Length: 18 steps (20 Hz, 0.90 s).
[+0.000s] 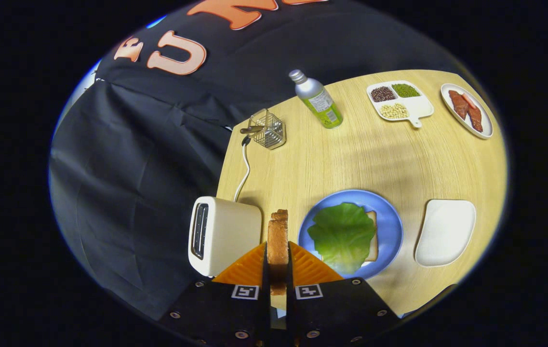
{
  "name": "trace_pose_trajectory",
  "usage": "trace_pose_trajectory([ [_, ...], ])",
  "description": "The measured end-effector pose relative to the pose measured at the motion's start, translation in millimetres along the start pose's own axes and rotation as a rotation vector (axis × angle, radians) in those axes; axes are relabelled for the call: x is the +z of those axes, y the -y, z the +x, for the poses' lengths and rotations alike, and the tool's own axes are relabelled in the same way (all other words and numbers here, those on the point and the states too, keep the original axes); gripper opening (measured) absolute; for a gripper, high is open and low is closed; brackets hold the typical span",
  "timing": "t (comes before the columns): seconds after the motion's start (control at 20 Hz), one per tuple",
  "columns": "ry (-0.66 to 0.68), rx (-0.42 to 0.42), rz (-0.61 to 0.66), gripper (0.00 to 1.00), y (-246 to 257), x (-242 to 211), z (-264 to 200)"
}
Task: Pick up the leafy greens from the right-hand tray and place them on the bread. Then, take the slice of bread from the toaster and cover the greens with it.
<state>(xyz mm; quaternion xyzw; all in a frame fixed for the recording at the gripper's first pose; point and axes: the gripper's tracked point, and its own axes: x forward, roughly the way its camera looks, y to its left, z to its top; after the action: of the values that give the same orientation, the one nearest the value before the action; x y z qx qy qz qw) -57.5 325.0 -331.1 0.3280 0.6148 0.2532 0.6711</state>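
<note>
the tool [278, 262] was clenched on 1 slice of bread [278, 241], held on edge between its 2 orange fingers [310, 267], above the tabletop [351, 154] between the white toaster [223, 233] and the blue plate [392, 226]. on that plate the leafy greens [342, 235] covered another bread slice [373, 241], mostly hidden. the white tray [445, 232] lay just right of the plate. the toaster's slot looked empty, though dimly seen.

At the far end of the surface [351, 159] stand a wire basket [267, 128], a bottle [317, 100], a divided dish of beans [399, 102] and a plate of meat [466, 111].
</note>
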Motion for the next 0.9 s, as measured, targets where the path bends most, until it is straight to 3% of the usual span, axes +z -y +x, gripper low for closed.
trace_pose_trajectory([
  [0.6, -0.031, 0.013, 0.037, 0.13, 74.9, -17.6, 44.3],
  [0.8, -0.012, -0.042, -0.014, 0.17, 91.2, -17.9, 44.2],
  [0.9, 0.001, -0.087, -0.053, 0.29, 102.5, -16.6, 42.8],
])
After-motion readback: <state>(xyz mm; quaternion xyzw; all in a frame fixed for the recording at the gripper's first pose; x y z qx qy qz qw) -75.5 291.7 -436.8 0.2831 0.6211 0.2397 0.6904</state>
